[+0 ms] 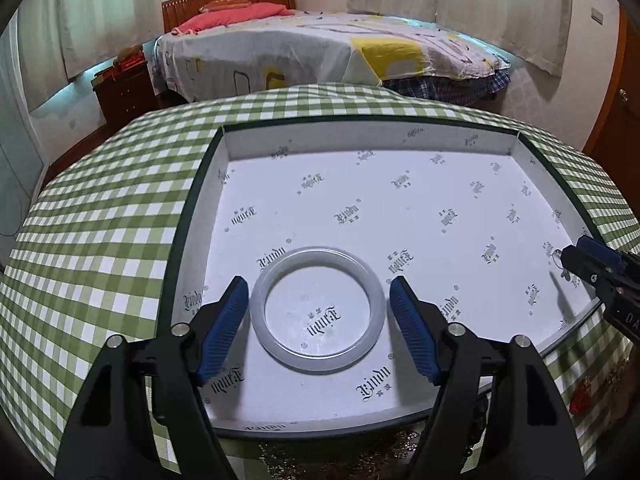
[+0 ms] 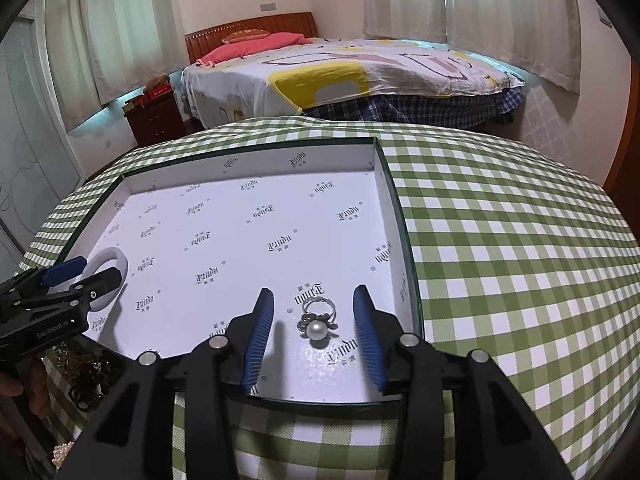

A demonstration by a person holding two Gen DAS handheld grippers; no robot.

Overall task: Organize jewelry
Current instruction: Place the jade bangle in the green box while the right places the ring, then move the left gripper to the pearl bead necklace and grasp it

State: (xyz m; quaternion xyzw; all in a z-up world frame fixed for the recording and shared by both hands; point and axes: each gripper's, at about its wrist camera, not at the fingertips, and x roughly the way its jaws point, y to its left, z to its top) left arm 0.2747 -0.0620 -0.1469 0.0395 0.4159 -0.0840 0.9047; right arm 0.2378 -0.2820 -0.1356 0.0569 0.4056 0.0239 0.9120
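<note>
A white jade bangle (image 1: 318, 309) lies flat on the printed white floor of a shallow dark-rimmed box (image 1: 188, 216). My left gripper (image 1: 318, 286) is open, its blue pads on either side of the bangle without touching it. In the right wrist view a silver ring with a pearl (image 2: 318, 320) lies near the front right corner of the box (image 2: 394, 196). My right gripper (image 2: 314, 300) is open around the ring, pads apart from it. The left gripper (image 2: 86, 276) and bangle (image 2: 114, 268) show at the far left; the right gripper (image 1: 580, 254) shows at the right edge of the left view.
The box sits on a table with a green checked cloth (image 2: 500, 240). Dark beaded jewelry (image 2: 86, 376) and pearls (image 2: 64, 452) lie off the box's near left edge. A bed (image 2: 360, 76) and a wooden nightstand (image 2: 154, 118) stand beyond the table.
</note>
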